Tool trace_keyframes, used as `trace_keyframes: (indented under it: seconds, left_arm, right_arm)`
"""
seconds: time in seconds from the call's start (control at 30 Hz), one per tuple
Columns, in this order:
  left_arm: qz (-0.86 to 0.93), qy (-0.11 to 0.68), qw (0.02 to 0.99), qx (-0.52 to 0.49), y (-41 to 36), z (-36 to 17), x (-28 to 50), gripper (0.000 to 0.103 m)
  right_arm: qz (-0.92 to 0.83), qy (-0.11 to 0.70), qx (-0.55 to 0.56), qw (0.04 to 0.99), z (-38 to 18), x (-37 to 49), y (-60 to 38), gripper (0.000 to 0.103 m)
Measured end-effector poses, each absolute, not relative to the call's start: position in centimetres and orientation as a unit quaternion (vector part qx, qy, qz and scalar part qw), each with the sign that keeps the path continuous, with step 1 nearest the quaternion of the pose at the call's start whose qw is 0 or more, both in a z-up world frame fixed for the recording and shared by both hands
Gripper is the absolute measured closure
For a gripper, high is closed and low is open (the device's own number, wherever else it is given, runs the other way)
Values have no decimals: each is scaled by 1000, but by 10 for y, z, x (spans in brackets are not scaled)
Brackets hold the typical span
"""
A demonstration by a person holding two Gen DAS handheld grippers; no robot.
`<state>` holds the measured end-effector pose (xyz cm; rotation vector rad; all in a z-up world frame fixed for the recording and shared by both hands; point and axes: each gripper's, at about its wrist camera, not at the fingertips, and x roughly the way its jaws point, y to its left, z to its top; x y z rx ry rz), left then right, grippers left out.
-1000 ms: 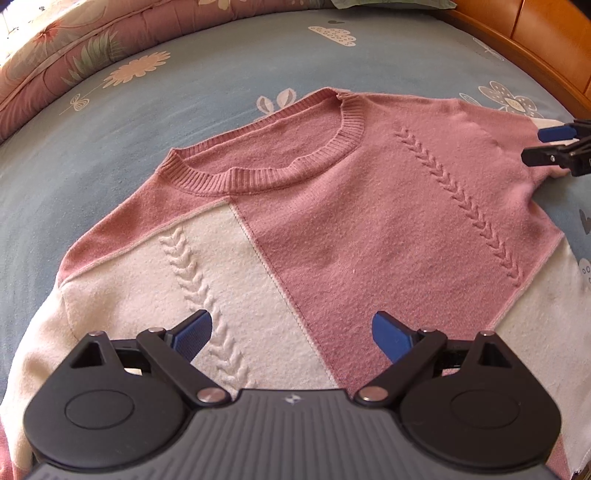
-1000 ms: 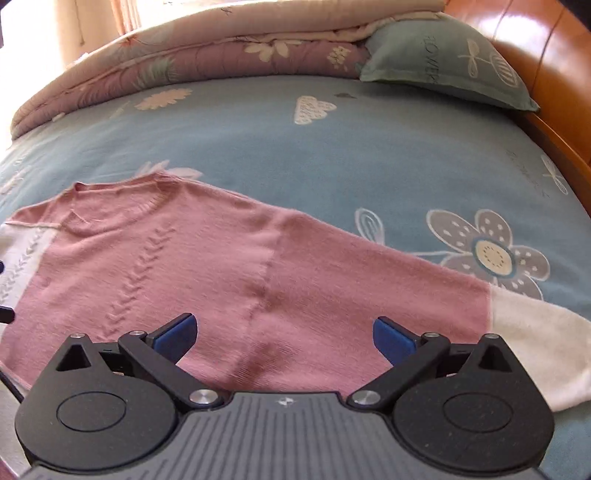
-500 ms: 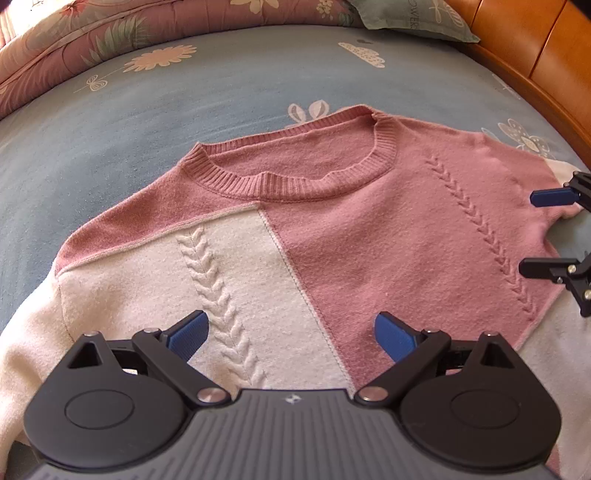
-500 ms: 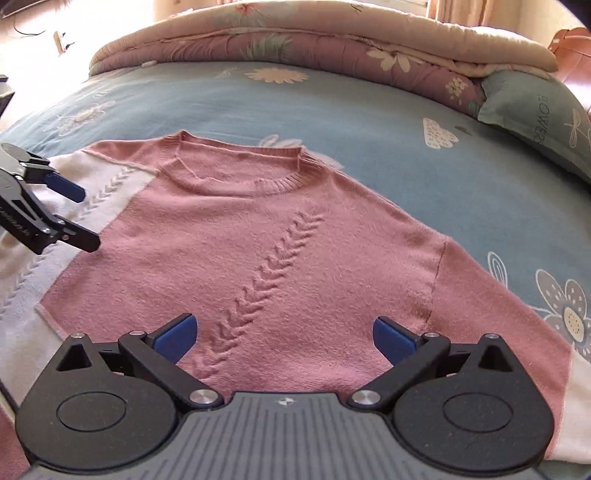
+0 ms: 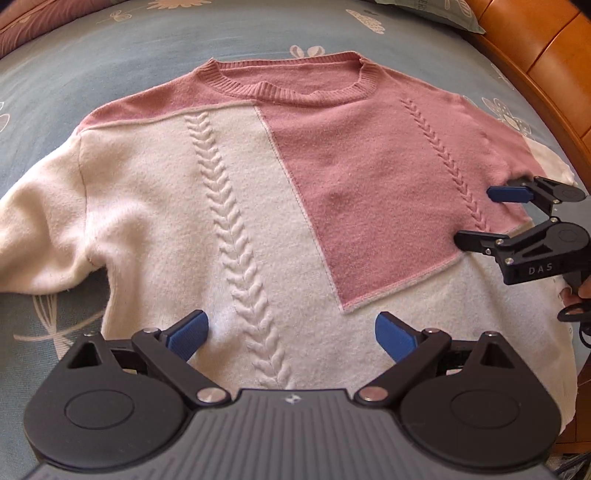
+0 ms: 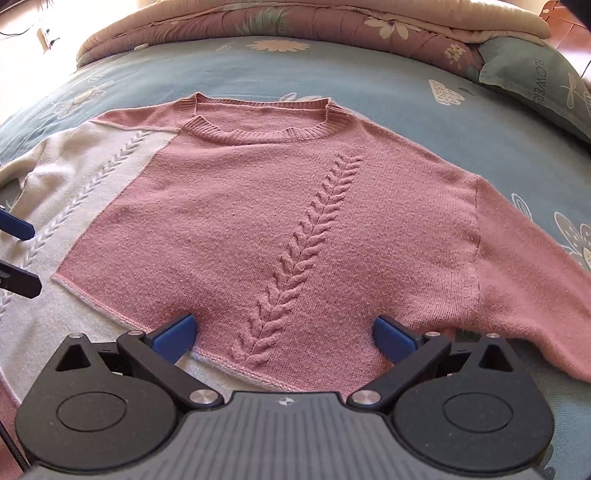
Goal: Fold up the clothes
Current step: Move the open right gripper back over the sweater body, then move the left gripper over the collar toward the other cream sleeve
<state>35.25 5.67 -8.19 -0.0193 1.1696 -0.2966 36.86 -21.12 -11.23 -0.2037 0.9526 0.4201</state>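
Observation:
A pink and cream knitted sweater (image 5: pixel 280 192) lies flat, front up, on the blue bedsheet, collar at the far side; it also shows in the right wrist view (image 6: pixel 258 221). My left gripper (image 5: pixel 291 334) is open and empty above the cream lower body near the cable braid. My right gripper (image 6: pixel 284 334) is open and empty above the pink panel's lower edge. The right gripper also shows in the left wrist view (image 5: pixel 476 216) at the sweater's right side. The left gripper's fingertips (image 6: pixel 18 229) show at the left edge of the right wrist view.
The blue flowered bedsheet (image 6: pixel 424 122) surrounds the sweater. A folded floral quilt (image 6: pixel 295 22) and a green pillow (image 6: pixel 535 81) lie at the far side. An orange wooden bed frame (image 5: pixel 546 62) runs along the right.
Both grippers have drawn back toward the sweater's hem and turned to face it squarely. More of the cream body and left sleeve is in view. Both stay open.

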Motion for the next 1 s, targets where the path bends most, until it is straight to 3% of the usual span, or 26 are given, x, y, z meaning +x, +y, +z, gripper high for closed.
trace_keyframes:
  seconds: [0.27,0.5,0.67,1.0]
  left_arm:
    - [-138,482,865,-28,60,-86,419,6]
    - [-128,489,863,-16,48,-102,416,6]
    - [-116,494,861,-18,48,-85,422,6]
    - [-91,472,877,27,56,-107,521,4]
  right_arm:
    - [195,453,-101,864,-113,368,-209,0]
    - [197,445,-100,868,-113,366,-211,0]
    - [195,438,-99,872,-114,364,-211,0]
    - [196,439,-97,872,-112,363,-212,0]
